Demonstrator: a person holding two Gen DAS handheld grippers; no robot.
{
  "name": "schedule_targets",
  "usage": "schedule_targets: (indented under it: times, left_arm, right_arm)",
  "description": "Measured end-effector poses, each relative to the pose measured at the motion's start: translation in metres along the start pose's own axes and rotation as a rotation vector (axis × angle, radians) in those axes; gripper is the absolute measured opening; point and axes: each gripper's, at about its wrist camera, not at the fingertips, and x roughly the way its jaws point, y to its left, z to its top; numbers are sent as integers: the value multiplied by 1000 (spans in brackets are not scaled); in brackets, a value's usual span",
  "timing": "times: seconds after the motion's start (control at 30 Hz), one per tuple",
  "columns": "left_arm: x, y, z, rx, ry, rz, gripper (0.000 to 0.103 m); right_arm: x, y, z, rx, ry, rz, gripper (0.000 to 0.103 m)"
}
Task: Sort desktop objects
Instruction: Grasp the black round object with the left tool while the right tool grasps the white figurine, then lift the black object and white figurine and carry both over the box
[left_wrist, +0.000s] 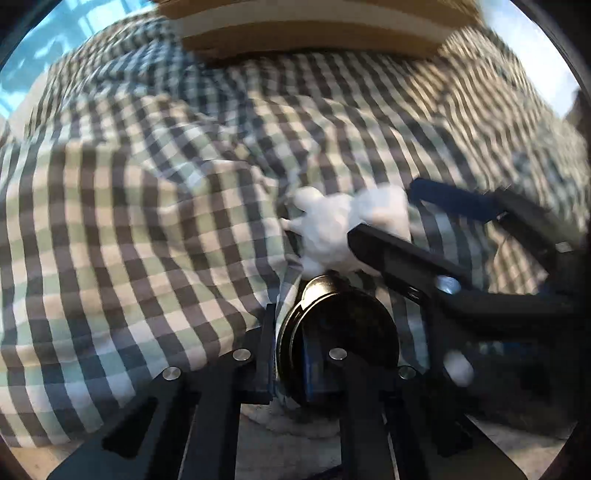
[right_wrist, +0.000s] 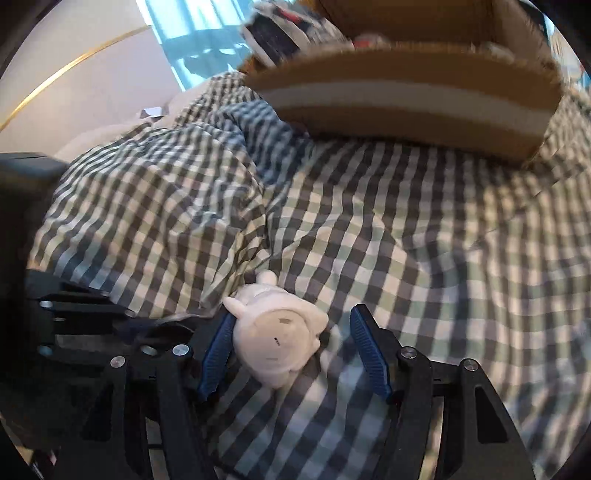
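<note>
Open room: the checked cloth (right_wrist: 424, 258) lies rumpled over the whole surface. A high fold runs down its left half, while its right half is flatter and bare. Past the cloth's far left edge I see a pale wall and a blue window.

Containers: a cardboard box (right_wrist: 406, 96) sits at the cloth's far edge, open side up. The things inside are too blurred to name. A dark printed item shows just beyond the box's left corner.

Right gripper (right_wrist: 291, 314): the jaws are about half open around the white rabbit toy (right_wrist: 277, 339), which lies on the cloth near the near edge. The left blue pad (right_wrist: 218, 347) touches the toy's side and the right pad stands apart from it, so I see no grip.

Left gripper (left_wrist: 290, 321): the jaws are nearly together, pinched on the rim of a black round object (left_wrist: 343, 325), with a fold of cloth caught beside it.

The left view alone shows that pinch. It also shows the right gripper coming in from the right over the toy. The right view alone shows into the box.
</note>
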Motion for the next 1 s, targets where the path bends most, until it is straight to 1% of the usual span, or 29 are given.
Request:
schedule_targets:
  times: [0.03,0.07,0.13,0.17,0.2,0.23,0.27,0.3,0.4,0.5,0.6,0.67,0.73,0.83,0.9,1.0]
  left_arm:
    - [-3,6,2,-22,-15,1,10]
    - [-7,12,4,-49,-32,-3,10]
    - [-24,28,14,-99,-120,47,10]
    - [-33,35,19,-124,-164,41,9]
    - [-46,42,28,-142,-238,75,9]
    - [-55,45,34,-153,-283,116,8]
    - [-65,50,41,-173,-342,127,8]
    - [-75,56,54,-193,-381,116,8]
    - [-93,63,78,-228,-464,110,8]
    - [-101,72,94,-243,-528,88,8]
    - [-110,66,106,-240,-590,71,8]
    - [-115,62,112,-232,-612,58,8]
    - [-121,56,111,-225,-645,37,8]
    - [-127,51,116,-209,-687,20,8]
    - [-132,46,122,-196,-707,10,8]
    - [-139,41,134,-180,-730,-11,8]
  right_arm:
    - [3,3,-1,-17,8,9,48]
    - [3,8,-3,-50,-12,-15,48]
    - [-2,24,-6,-132,-52,-59,48]
    - [-6,31,-6,-166,-88,-81,48]
    - [-10,31,-5,-180,-111,-96,48]
    - [-13,32,-2,-189,-132,-109,48]
    - [-16,31,2,-190,-155,-121,48]
    - [-18,29,7,-184,-173,-124,48]
    - [-25,22,21,-172,-216,-148,48]
    - [-32,14,35,-159,-264,-173,48]
    - [-46,9,46,-163,-325,-206,48]
    - [-59,7,56,-165,-368,-223,48]
    - [-70,9,68,-164,-402,-230,48]
    - [-91,8,88,-162,-464,-230,48]
    - [-105,3,97,-156,-494,-221,48]
    - [-118,0,111,-160,-533,-237,48]
